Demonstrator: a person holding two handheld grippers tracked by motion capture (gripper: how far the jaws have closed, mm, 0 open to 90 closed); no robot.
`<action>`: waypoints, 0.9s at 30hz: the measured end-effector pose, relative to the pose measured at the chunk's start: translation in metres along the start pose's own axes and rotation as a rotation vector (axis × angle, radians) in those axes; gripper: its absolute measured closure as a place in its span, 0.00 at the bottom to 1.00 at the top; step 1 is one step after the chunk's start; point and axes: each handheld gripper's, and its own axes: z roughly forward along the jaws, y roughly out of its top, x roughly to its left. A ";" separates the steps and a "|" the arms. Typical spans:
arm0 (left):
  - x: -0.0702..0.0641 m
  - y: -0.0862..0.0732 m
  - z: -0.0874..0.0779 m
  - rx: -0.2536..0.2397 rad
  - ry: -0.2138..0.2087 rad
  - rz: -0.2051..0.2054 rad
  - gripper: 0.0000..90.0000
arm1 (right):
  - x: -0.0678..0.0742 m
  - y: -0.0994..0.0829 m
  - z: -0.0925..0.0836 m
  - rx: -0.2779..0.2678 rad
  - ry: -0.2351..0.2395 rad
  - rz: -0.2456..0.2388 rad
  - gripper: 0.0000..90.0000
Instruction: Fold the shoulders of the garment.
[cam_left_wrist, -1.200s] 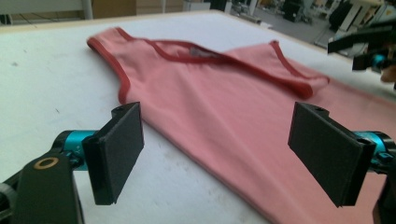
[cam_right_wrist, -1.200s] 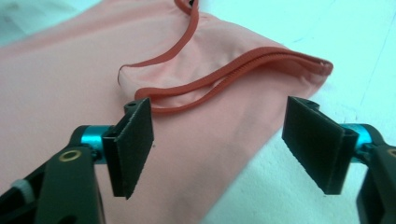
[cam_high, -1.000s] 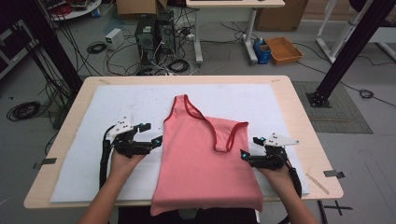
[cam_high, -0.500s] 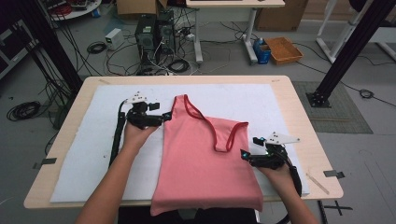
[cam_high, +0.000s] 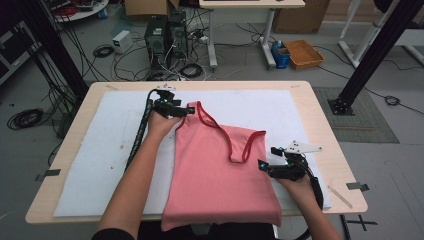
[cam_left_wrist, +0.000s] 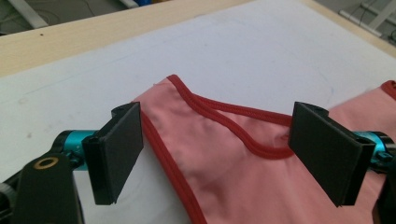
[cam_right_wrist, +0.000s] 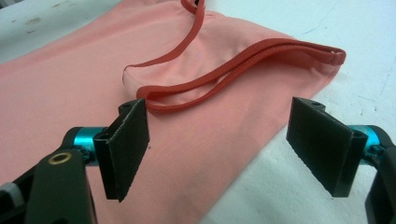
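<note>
Since the earlier frames, the left gripper (cam_high: 181, 111) has been carried from the table's left half toward the far edge, up to the strap end of the pink tank top (cam_high: 220, 170). Its jaws are spread wide, with the red-trimmed strap (cam_left_wrist: 219, 122) lying between them, ungrasped. The top is laid flat on the white mat (cam_high: 100, 150), its hem at the near edge. The right gripper (cam_high: 270, 167) is held with jaws released beside the top's right edge.

Lying between the spread fingers (cam_left_wrist: 116, 149) of the left gripper (cam_left_wrist: 219, 154): pink top (cam_high: 220, 170) shoulder, red trim crossing the gap. Opening beyond the fingertips: bare white mat (cam_high: 100, 150). Spanning the right gripper (cam_right_wrist: 224, 149) gap: garment edge and mat.
</note>
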 end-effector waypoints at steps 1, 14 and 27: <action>0.000 0.000 0.000 0.000 0.000 0.000 0.20 | 0.000 0.000 0.000 0.000 0.000 0.000 0.23; 0.023 0.006 0.055 0.135 0.072 -0.103 0.31 | -0.001 0.000 0.000 0.001 0.013 0.011 0.23; 0.019 0.004 0.055 0.171 0.091 -0.007 0.91 | -0.002 0.000 0.001 0.006 0.021 0.006 0.23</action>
